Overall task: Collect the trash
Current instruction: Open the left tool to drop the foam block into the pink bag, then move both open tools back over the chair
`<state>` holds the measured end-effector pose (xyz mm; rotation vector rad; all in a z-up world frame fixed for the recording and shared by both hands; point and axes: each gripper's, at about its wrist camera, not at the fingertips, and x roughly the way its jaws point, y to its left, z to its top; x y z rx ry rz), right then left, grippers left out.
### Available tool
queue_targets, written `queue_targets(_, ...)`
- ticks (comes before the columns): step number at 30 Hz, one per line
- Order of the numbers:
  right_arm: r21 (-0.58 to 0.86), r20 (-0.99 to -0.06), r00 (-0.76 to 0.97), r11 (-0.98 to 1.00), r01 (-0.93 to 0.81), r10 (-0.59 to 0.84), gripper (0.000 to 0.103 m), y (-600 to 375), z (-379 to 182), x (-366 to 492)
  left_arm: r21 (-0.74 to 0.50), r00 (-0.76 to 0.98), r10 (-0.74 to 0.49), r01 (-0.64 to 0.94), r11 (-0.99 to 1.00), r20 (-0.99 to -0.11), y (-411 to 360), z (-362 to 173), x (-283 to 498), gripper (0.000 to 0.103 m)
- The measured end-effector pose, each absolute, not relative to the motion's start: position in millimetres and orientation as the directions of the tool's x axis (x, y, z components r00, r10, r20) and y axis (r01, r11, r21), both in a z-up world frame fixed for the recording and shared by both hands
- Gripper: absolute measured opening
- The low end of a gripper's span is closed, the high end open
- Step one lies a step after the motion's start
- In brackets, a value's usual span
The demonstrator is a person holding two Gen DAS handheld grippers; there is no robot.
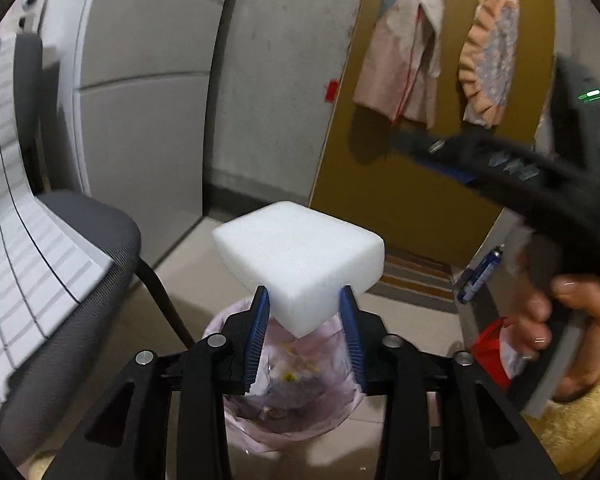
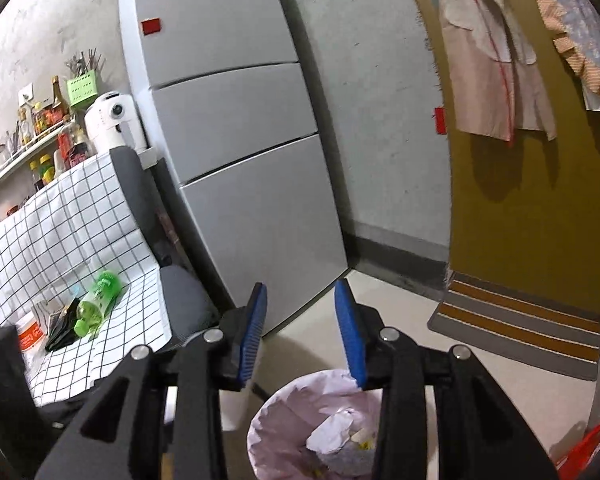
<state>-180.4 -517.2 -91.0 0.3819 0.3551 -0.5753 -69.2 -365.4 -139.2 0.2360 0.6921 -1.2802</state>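
Note:
A white foam block [image 1: 298, 248] sits between the blue pads of my left gripper [image 1: 303, 294], which is shut on its lower corner. Directly below it stands a trash bin lined with a pale pink bag [image 1: 256, 432], with scraps inside. In the right wrist view the same bin [image 2: 268, 416] lies just below my right gripper [image 2: 300, 292], which is open with nothing between its fingers. A crumpled white paper [image 2: 328, 436] lies in the bin. From the left wrist view, the right gripper's black body [image 1: 540, 176] is blurred at the right, held by a hand [image 1: 568, 320].
A grey chair [image 1: 88, 240] draped with a checked cloth [image 2: 60, 232] stands left of the bin; a green bottle [image 2: 98, 300] and small packets lie on it. A grey fridge [image 2: 236, 152], a yellow door with hanging clothes [image 2: 496, 64], a striped mat [image 2: 520, 320] and a red bag [image 1: 494, 348] surround the spot.

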Motion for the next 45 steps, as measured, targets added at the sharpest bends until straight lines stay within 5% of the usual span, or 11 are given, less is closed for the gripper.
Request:
queue_targets(8,0.262,-0.462,0.771,0.763,0.591,-0.439,0.037,-524,-111,-179,-0.212,0.119,-0.723,0.913,0.35,-0.68,-379,-184,-52,0.043)
queue_targets(18,0.23,-0.511,0.784,0.823,0.52,-0.353,0.037,-490,-120,-141,-0.147,0.34,-0.688,0.825,0.545,-0.641,-311,-166,-16,0.043)
queue_targets(30,0.166,-0.531,0.842,0.961,0.22,-0.101,0.042,-385,-96,-23,-0.097,0.596,-0.522,0.597,0.796,-0.61,-169,-131,33,0.043)
queue_targets(45,0.123,-0.573,0.79,0.976,-0.179,0.217,0.046,-219,-94,134,-0.034,0.815,-0.169,0.181,0.983,-0.555,15,-101,105,0.044)
